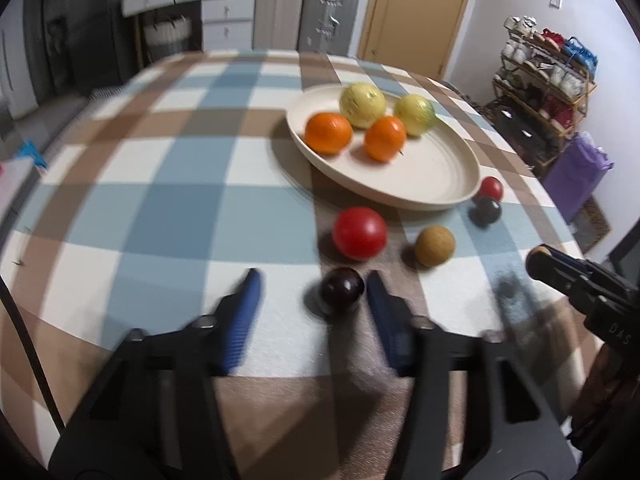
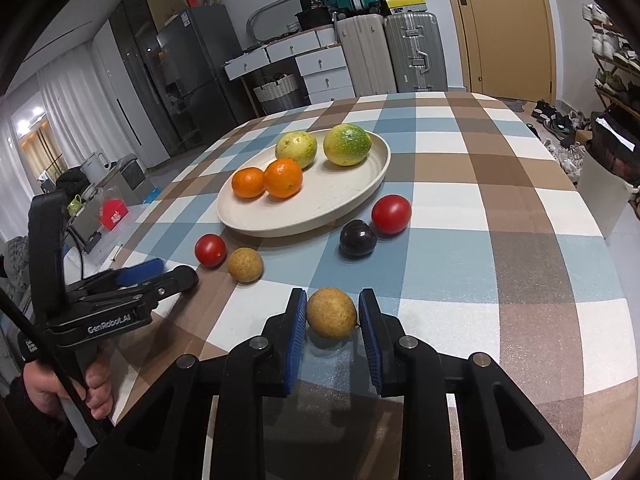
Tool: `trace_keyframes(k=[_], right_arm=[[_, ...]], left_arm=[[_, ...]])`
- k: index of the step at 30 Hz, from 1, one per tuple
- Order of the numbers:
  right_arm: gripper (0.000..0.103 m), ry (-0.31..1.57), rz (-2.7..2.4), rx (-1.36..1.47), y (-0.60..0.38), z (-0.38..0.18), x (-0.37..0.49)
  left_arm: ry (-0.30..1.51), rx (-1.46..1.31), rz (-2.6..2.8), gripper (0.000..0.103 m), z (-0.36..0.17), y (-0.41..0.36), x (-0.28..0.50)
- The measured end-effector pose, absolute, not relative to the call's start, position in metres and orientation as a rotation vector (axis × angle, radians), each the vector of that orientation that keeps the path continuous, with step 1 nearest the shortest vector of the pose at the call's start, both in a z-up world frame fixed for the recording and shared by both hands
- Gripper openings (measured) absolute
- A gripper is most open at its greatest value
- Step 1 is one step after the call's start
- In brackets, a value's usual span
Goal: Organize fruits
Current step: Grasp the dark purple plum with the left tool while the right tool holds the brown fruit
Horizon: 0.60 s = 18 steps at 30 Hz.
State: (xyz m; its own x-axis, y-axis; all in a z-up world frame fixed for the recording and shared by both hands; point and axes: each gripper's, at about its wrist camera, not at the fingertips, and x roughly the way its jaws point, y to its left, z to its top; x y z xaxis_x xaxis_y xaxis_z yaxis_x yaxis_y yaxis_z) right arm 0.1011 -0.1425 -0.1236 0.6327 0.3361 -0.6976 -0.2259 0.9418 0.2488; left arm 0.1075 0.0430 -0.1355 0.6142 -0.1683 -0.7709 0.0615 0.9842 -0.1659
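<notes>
I see the fruits split between the cream oval plate (image 2: 372, 184) and the checked tablecloth (image 2: 460, 160). On the plate, in the upper middle of the right wrist view, lie two oranges (image 2: 283, 178) side by side and two yellow-green citrus (image 2: 347, 145) behind them. Below the plate, on the cloth, sit a red tomato (image 2: 391, 214) touching a dark plum (image 2: 358, 238) at centre right, and a smaller red tomato (image 2: 210, 250) just beside a brown round fruit (image 2: 245, 265) at centre left.

My right gripper (image 2: 332, 316), low in the frame's middle, pinches another brown round fruit (image 2: 331, 318) between its blue pads.

In the left wrist view my left gripper (image 1: 314, 294) stands at lower centre, its jaws apart. A dark plum (image 1: 343, 289) rests on the cloth between the fingers, against the right-hand pad (image 1: 380, 300) and clear of the left-hand one; motion blur softens the fingers.
</notes>
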Motion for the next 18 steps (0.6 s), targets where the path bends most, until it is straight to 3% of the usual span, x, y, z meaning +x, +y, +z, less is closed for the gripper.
trace_keyframes(k=[1, 3, 18], right_arm=[[0.027, 0.823, 0.330, 0.146, -0.142, -0.123, 0.101], [0.027, 0.819, 0.333, 0.146, -0.140, -0.121, 0.101], [0.027, 0.799, 0.358, 0.168, -0.141, -0.113, 0.108]], left_arm=[[0.897, -0.136, -0.147, 0.033, -0.135, 0.044, 0.107], [0.916, -0.184, -0.213, 0.021, -0.136, 0.045, 0.109], [0.881, -0.198, -0.266, 0.021, -0.113, 0.046, 0.099]])
